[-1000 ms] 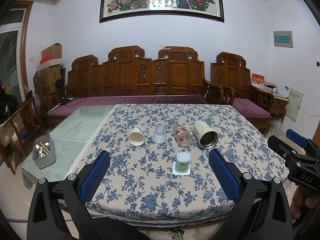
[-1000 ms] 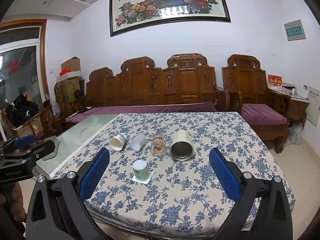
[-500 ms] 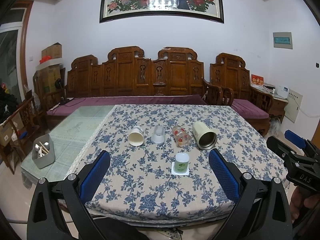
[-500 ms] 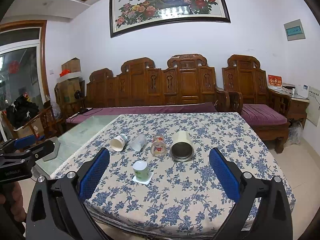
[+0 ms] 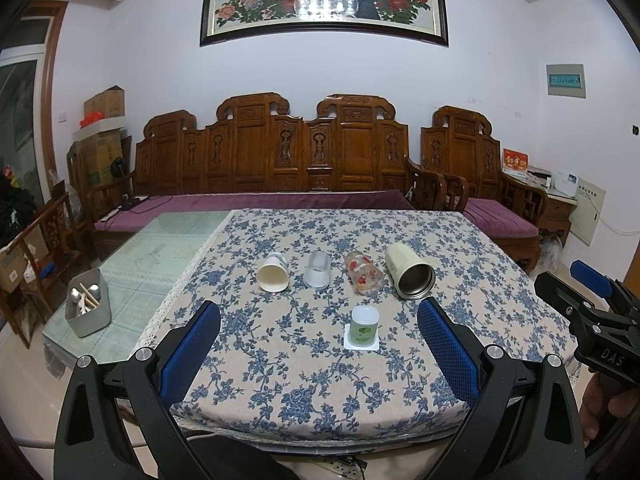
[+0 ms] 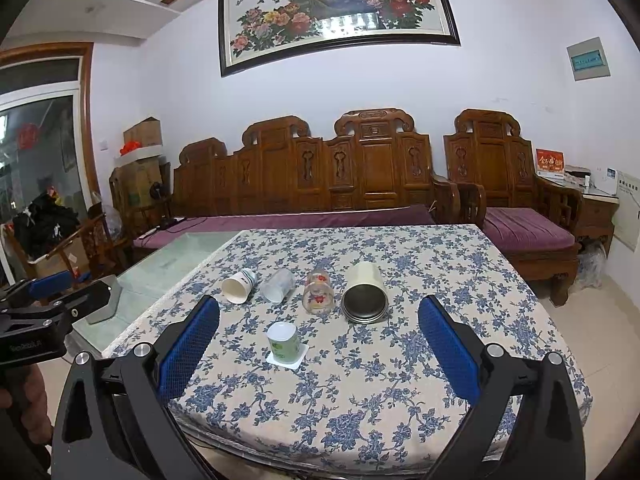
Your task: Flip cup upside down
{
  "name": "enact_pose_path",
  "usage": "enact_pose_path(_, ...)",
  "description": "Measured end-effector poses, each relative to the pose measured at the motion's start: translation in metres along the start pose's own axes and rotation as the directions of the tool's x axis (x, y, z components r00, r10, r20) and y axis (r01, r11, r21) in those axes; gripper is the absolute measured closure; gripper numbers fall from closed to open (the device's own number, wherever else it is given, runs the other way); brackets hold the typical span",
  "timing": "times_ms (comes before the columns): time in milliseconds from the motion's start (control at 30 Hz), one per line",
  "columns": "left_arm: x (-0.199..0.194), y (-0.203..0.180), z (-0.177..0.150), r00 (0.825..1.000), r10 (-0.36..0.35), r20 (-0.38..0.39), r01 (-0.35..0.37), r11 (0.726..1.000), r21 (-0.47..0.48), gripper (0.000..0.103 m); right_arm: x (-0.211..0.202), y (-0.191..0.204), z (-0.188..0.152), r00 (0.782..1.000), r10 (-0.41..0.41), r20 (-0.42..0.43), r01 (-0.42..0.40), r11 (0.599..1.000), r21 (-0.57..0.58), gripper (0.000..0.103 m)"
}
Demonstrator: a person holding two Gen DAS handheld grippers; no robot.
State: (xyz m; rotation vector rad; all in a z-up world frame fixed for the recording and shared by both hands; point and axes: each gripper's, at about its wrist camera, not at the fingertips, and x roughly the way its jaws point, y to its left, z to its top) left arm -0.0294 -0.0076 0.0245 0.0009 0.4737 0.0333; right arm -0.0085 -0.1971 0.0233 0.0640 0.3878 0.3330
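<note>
A: We are looking at a small green-and-white cup [image 5: 363,327] standing on a white coaster [image 5: 362,344] near the front of the table [image 5: 280,380], which is covered by a blue-flowered cloth. Its pale top is facing up; whether that is a rim or a base, we cannot tell.

B: Behind it we are seeing four more lying on their sides in a row: a paper cup [image 5: 273,277], a clear plastic cup [image 5: 317,269], a glass with red flowers [image 5: 363,277] and a cream steel mug [image 5: 409,277].

A: We are holding the left gripper [image 5: 318,354] short of the table edge, its blue pads [image 5: 191,352] spread wide with nothing between them. The green cup is sitting well ahead of it.

B: The right gripper [image 6: 318,354] is hanging just as wide apart, empty, and the cup [image 6: 283,341] is showing left of centre between its pads [image 6: 448,354].

A: Only the left view is showing the grey cutlery holder [image 5: 89,309] on the bare glass part of the table; from the right view just a grey corner is peeking out behind the other tool.

B: The right view is looking straight into the mug's [image 6: 365,294] dark mouth, while the left view is catching it at an angle. Each view is also catching the other gripper at its edge: the right gripper [image 5: 592,304] in one, the left gripper [image 6: 52,292] in the other.
</note>
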Motion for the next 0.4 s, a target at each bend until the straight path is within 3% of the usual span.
enact_pose_path(400,-0.0008,0.0025,0.0,1.0,0.001,0.002,-0.001,1.0,-0.001,0.008,-0.0006,0.002,-0.0008,1.0,0.0,0.001,0.0,1.0,0.001,0.003)
